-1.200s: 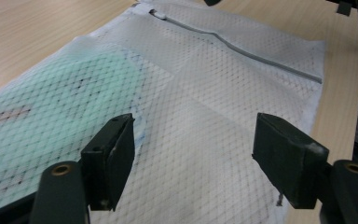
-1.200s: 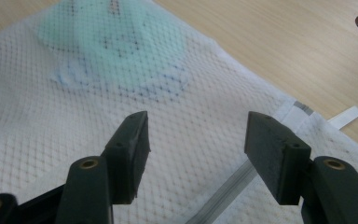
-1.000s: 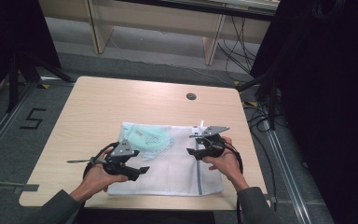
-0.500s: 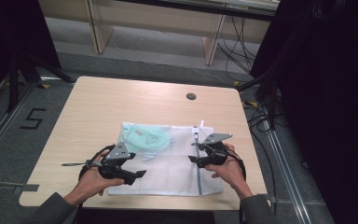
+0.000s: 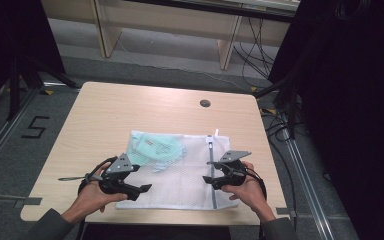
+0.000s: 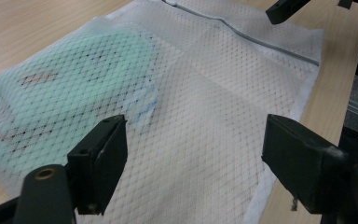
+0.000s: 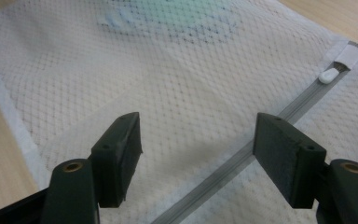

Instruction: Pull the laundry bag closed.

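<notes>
White mesh laundry bag (image 5: 180, 170) lies flat on the near half of the table (image 5: 105, 115), a pale green garment (image 5: 155, 149) already inside and its grey zipper (image 5: 211, 170) apparently drawn shut. Left claw (image 5: 142, 189) and right claw (image 5: 207, 180) have just been opening; both hover spread with nothing between them. The packing looks finished, perhaps only withdrawal remains.

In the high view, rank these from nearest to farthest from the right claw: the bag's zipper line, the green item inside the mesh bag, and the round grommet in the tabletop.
From the right claw:
1. Zipper line, directly beside the claw's tips, along the bag's right side.
2. Green item, inside the mesh bag, up and to the left.
3. Round grommet, on bare tabletop beyond the bag's far edge.
</notes>
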`<action>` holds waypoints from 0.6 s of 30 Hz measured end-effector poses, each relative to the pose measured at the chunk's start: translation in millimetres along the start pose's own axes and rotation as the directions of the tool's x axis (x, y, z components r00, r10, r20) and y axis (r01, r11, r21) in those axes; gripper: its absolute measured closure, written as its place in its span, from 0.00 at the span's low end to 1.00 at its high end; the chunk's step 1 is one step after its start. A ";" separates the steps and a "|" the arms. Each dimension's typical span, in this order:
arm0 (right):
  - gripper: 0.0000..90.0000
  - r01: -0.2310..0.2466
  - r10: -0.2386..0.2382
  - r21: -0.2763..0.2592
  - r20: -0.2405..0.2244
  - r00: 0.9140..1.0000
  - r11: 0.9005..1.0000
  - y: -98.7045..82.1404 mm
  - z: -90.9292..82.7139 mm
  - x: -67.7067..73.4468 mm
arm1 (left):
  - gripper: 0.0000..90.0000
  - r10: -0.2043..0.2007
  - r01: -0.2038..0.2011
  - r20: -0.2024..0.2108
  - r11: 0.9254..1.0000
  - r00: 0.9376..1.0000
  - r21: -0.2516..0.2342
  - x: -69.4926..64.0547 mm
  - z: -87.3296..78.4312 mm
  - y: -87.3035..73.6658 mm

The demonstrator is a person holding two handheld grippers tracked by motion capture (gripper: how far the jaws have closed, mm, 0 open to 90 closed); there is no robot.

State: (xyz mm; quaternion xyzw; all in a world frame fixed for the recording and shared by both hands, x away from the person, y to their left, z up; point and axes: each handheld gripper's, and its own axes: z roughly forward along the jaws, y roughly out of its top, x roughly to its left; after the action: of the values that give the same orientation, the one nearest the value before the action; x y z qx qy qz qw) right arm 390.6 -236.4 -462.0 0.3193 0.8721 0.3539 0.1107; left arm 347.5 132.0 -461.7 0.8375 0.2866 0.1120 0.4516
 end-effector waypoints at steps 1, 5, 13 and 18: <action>0.36 -0.021 0.021 -0.026 0.001 1.000 0.999 -2.2 1.5 2.4 | 0.24 -0.007 0.007 -0.003 1.000 1.000 0.002 -0.7 -1.1 -0.7; 0.36 -0.024 0.024 -0.017 -0.012 1.000 1.000 -7.3 -3.6 8.7 | 0.25 -0.007 0.007 -0.007 1.000 1.000 0.000 -0.9 -3.8 -3.6; 0.33 -0.029 0.029 0.018 -0.010 1.000 0.999 -18.8 -16.0 19.2 | 0.24 0.005 -0.004 -0.025 1.000 1.000 0.027 -6.7 -10.5 -10.0; 0.32 -0.039 0.039 0.011 0.003 0.999 0.999 -29.3 -21.5 24.2 | 0.24 0.021 -0.020 -0.020 0.999 1.000 0.027 -8.2 -18.1 -13.4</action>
State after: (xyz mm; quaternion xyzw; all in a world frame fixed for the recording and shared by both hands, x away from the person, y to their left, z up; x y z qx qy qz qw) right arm 349.0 -248.8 -465.8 0.3372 0.8675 0.3509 0.1032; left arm 327.8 145.5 -461.8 0.8452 0.2841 0.1214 0.4362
